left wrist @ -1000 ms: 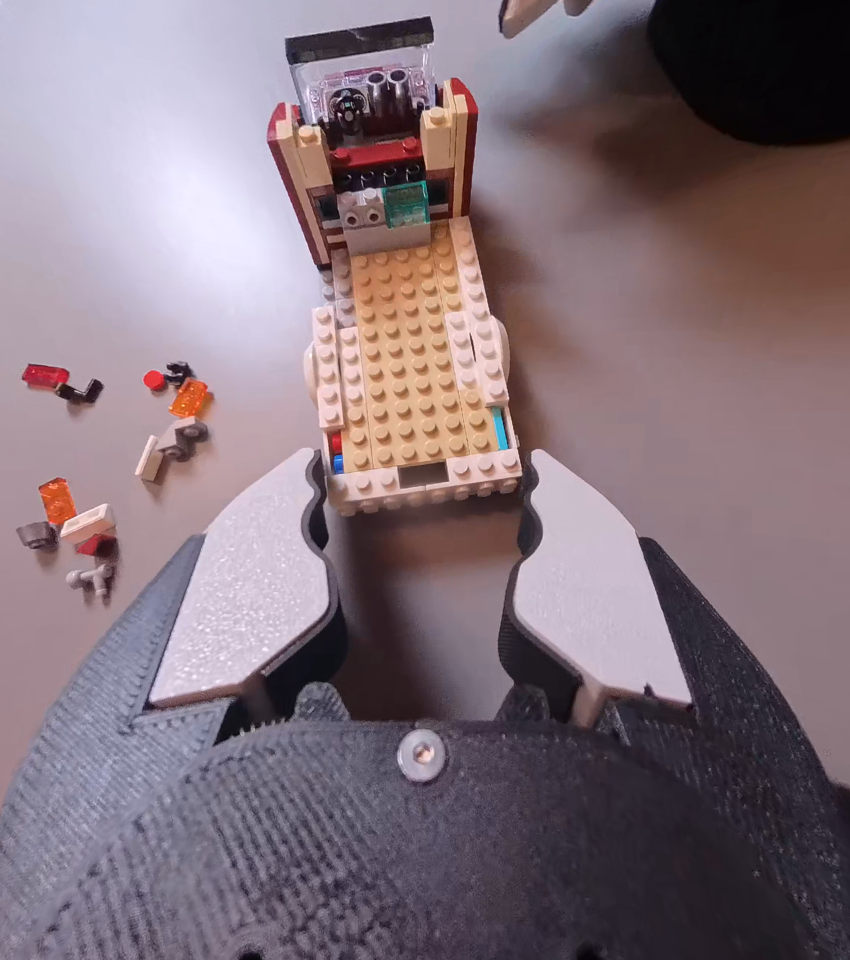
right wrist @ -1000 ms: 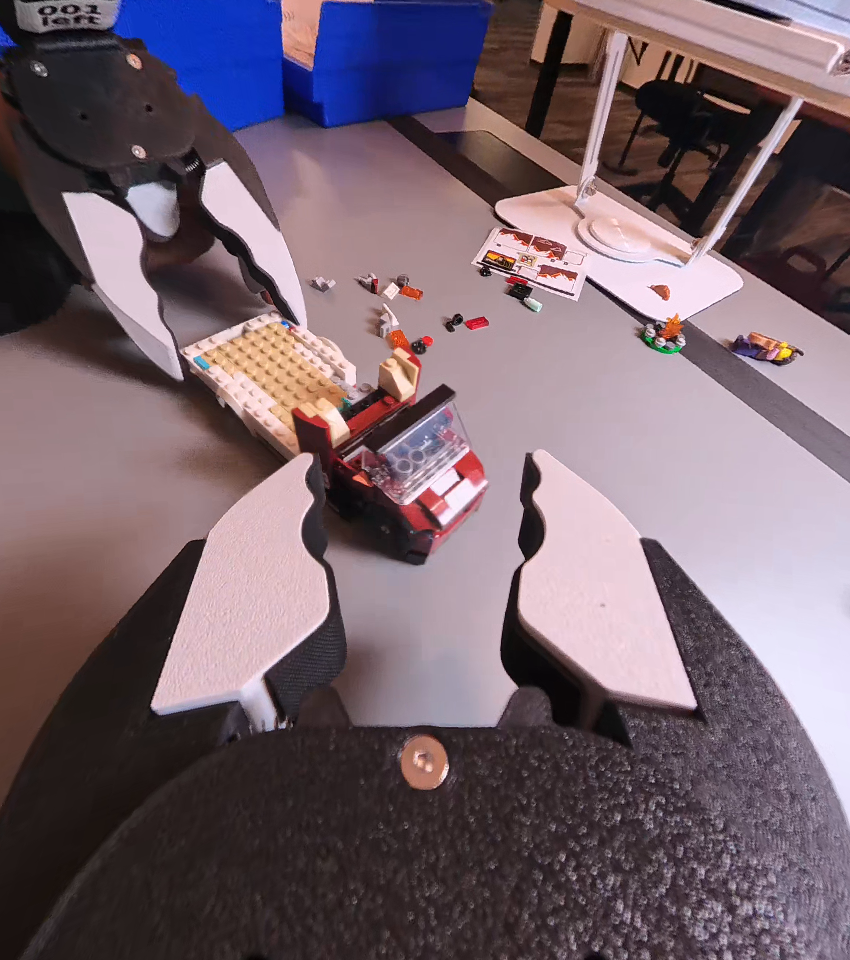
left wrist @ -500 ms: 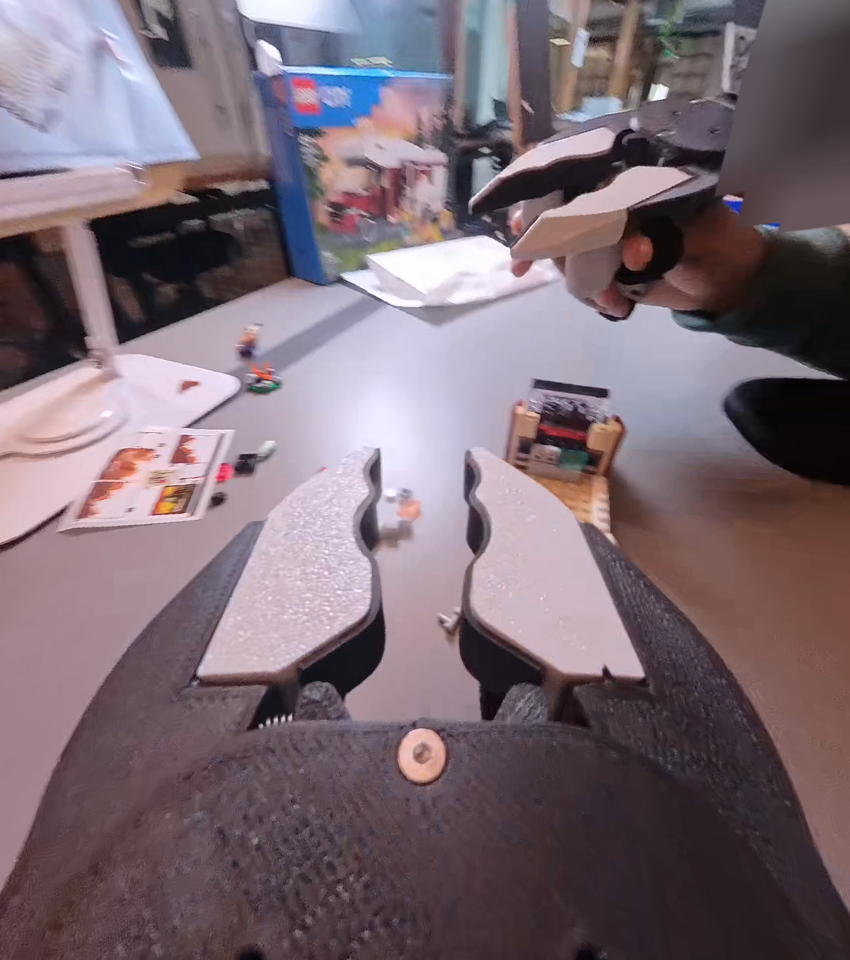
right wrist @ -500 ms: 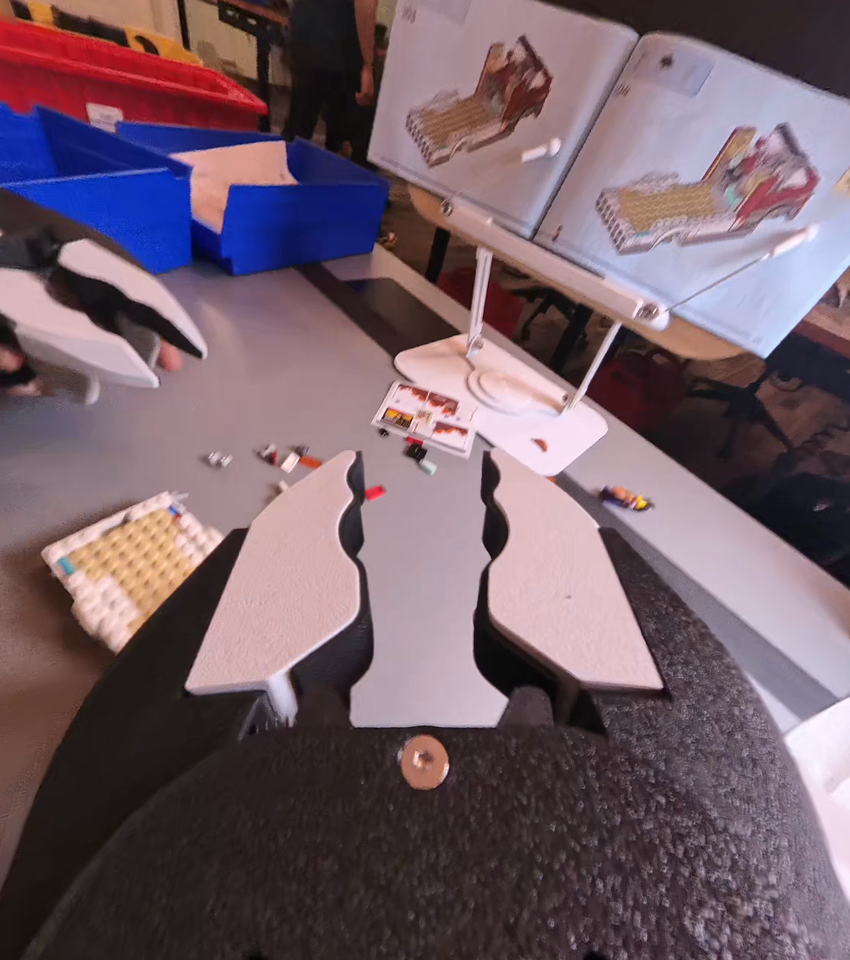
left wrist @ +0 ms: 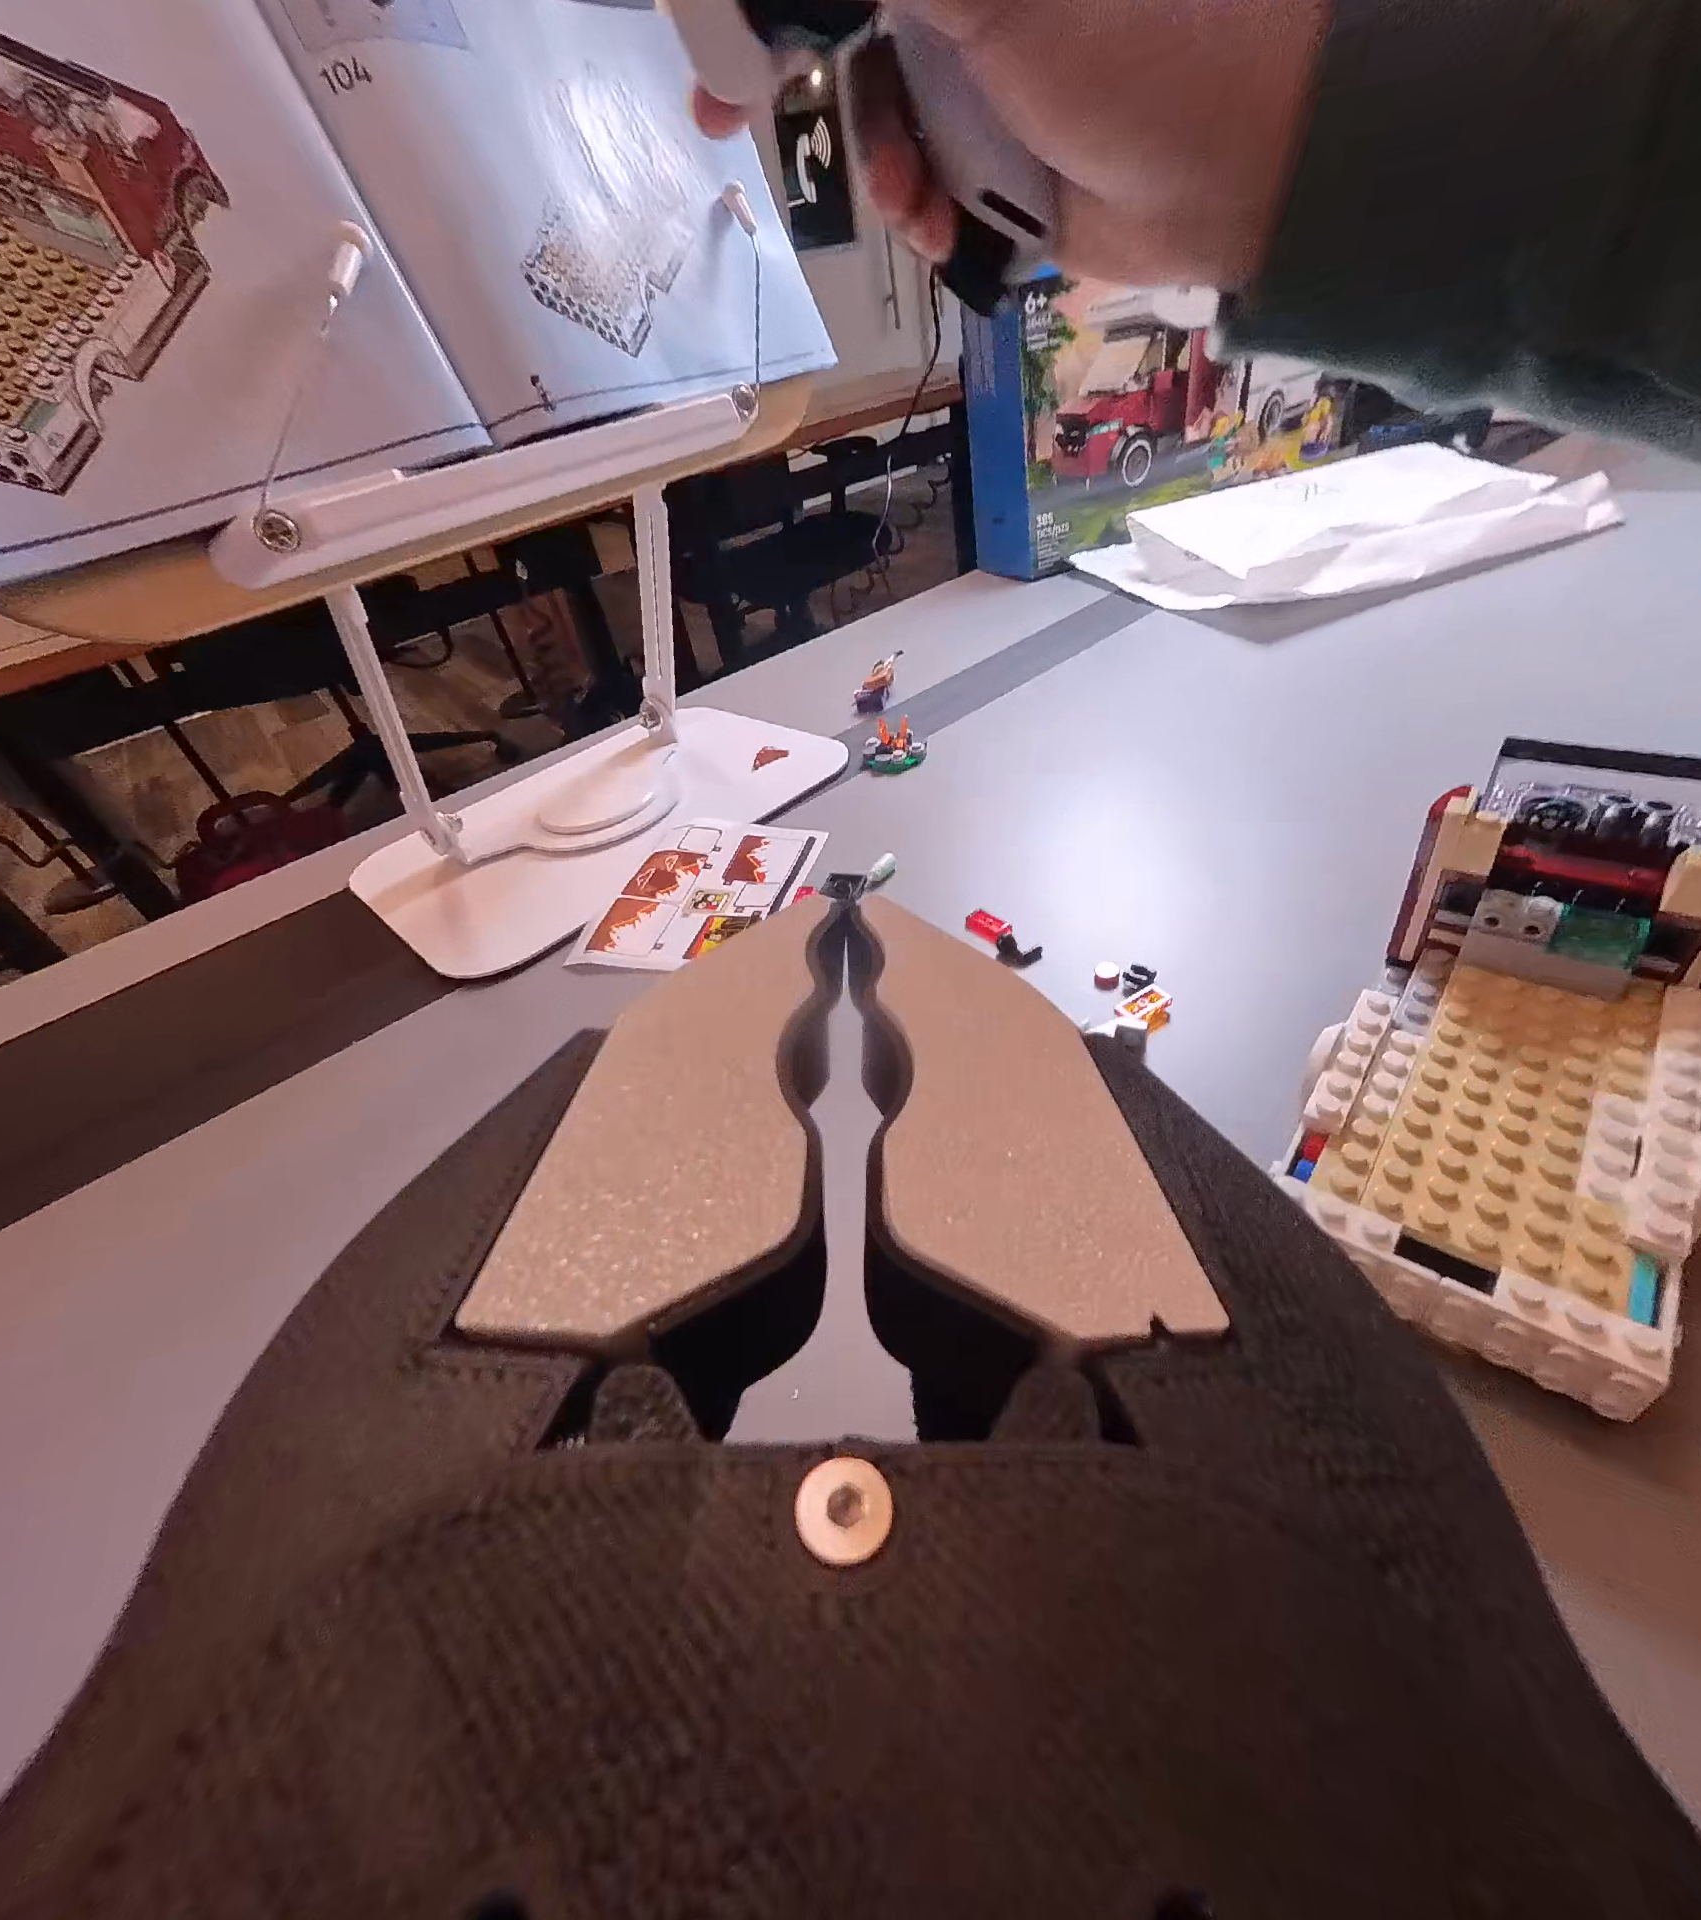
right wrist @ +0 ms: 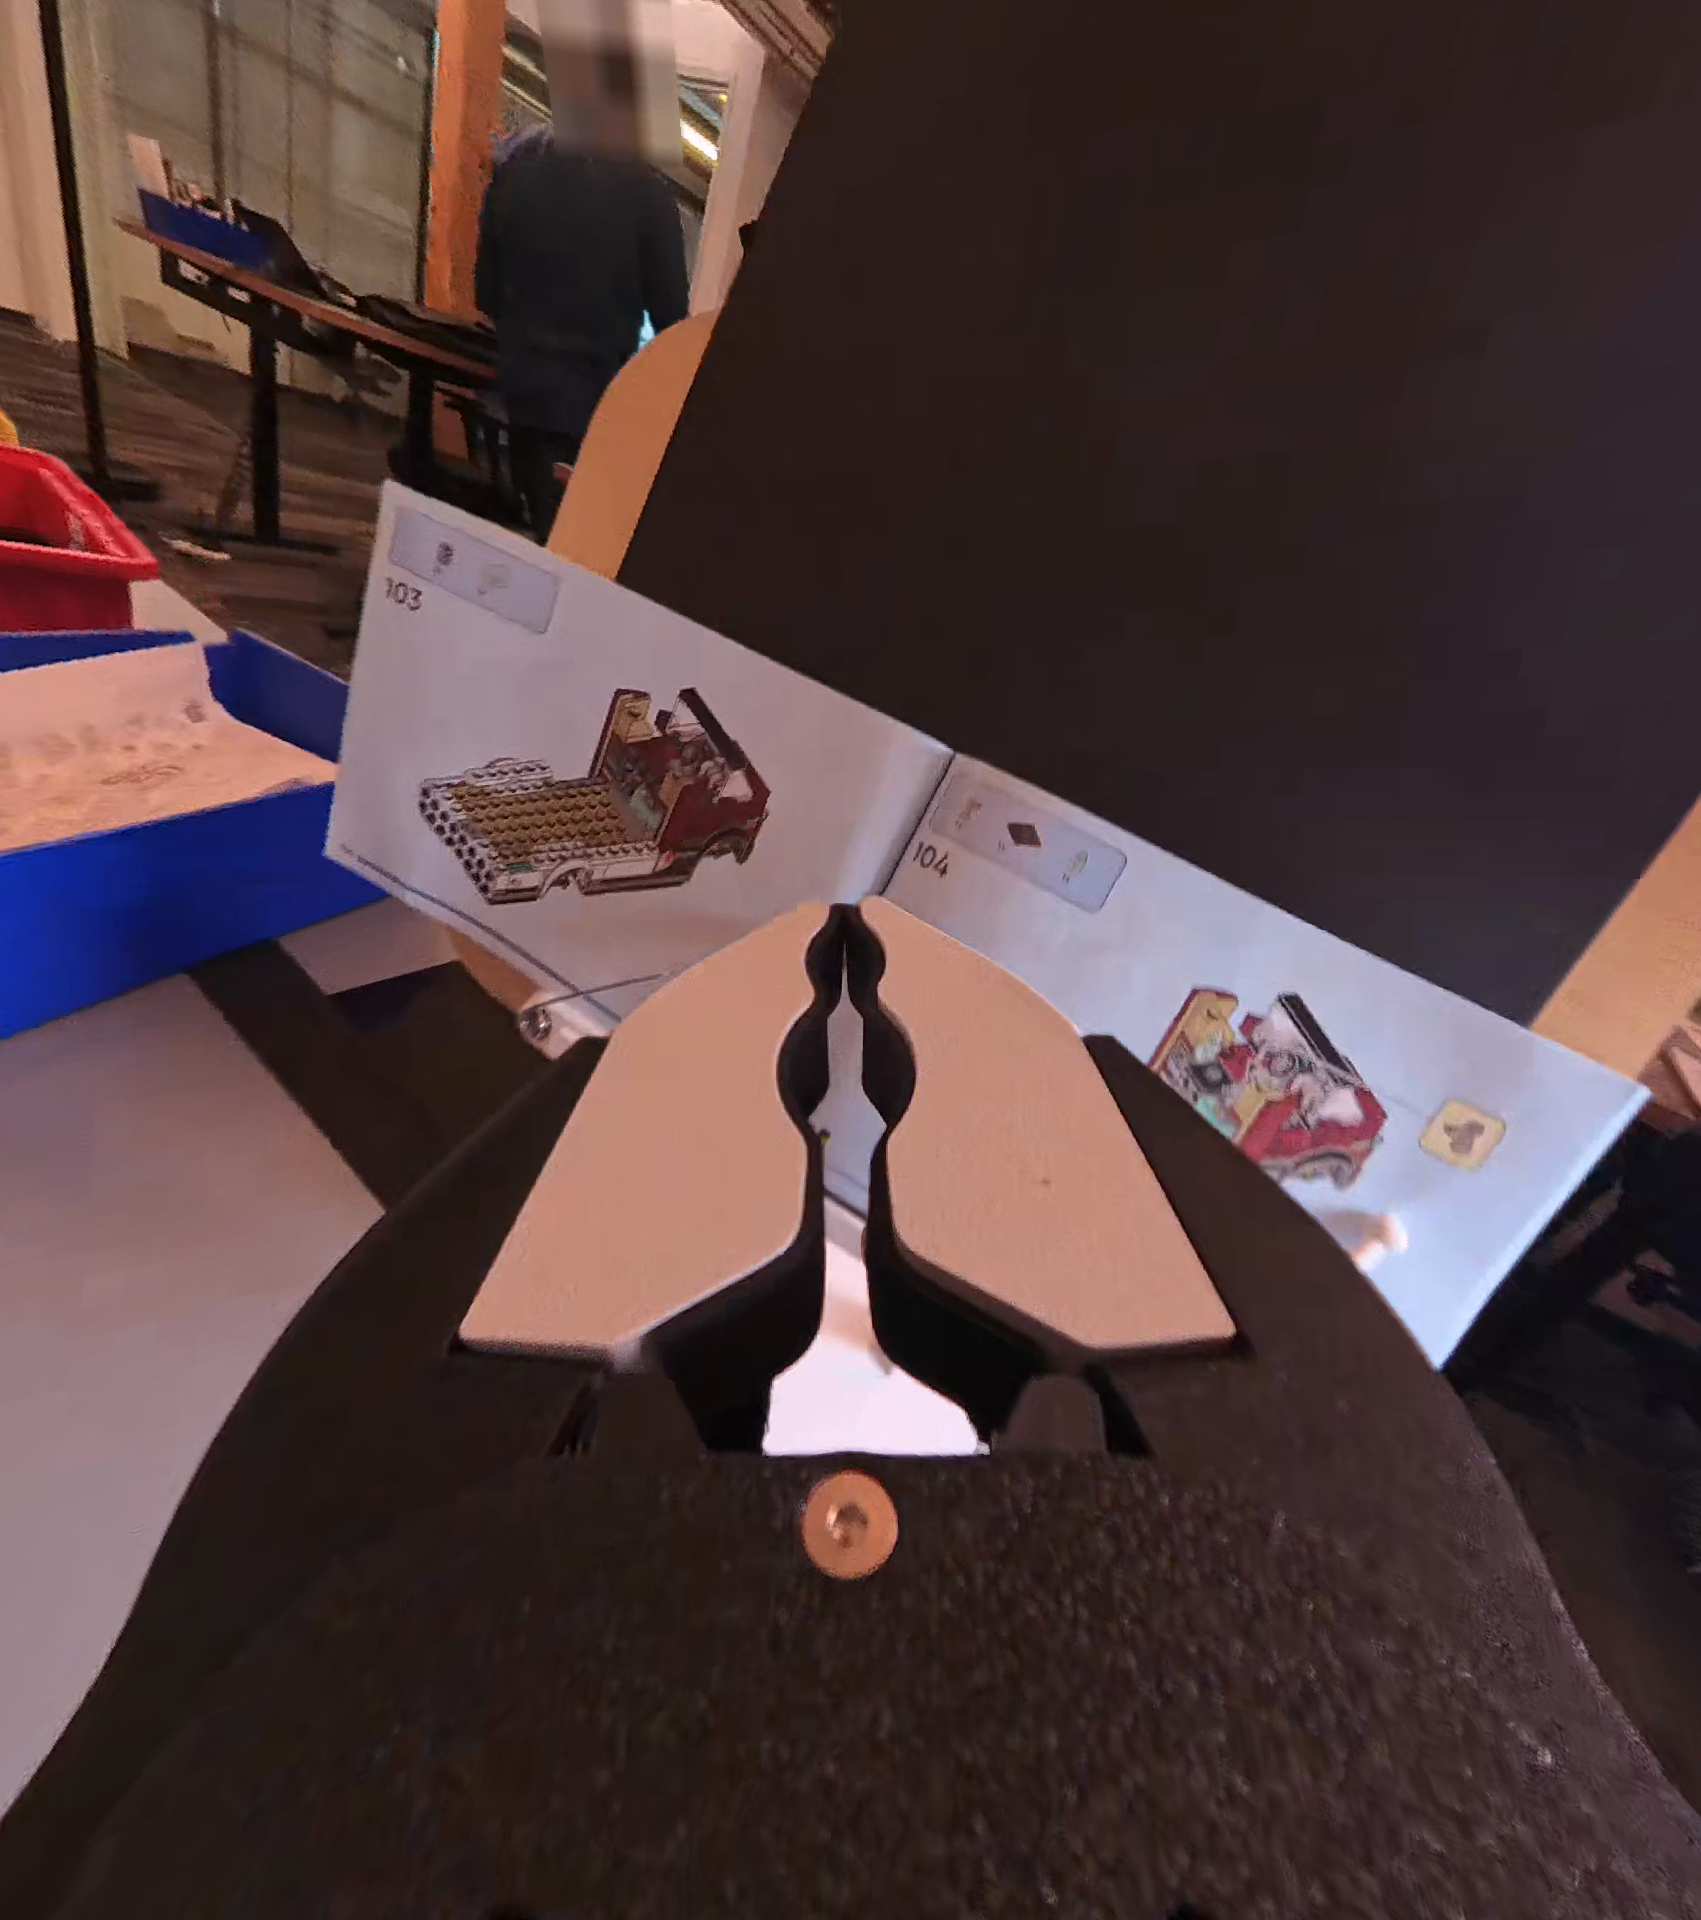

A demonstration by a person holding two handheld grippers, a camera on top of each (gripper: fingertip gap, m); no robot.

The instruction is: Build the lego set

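Both my left gripper (left wrist: pixel 844 914) and right gripper (right wrist: pixel 844 916) are pressed together, empty; I should read the open paper instruction booklet (right wrist: pixel 617 769) before choosing among the loose small bricks (left wrist: pixel 1126 987).

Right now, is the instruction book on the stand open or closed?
Open. The instruction book rests on its white stand with two facing pages spread and the fold between them visible; thin wire arms hold the pages.

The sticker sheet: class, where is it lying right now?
In the left wrist view the sticker sheet lies flat on the grey table, just beyond the closed tongs, beside the white stand base.
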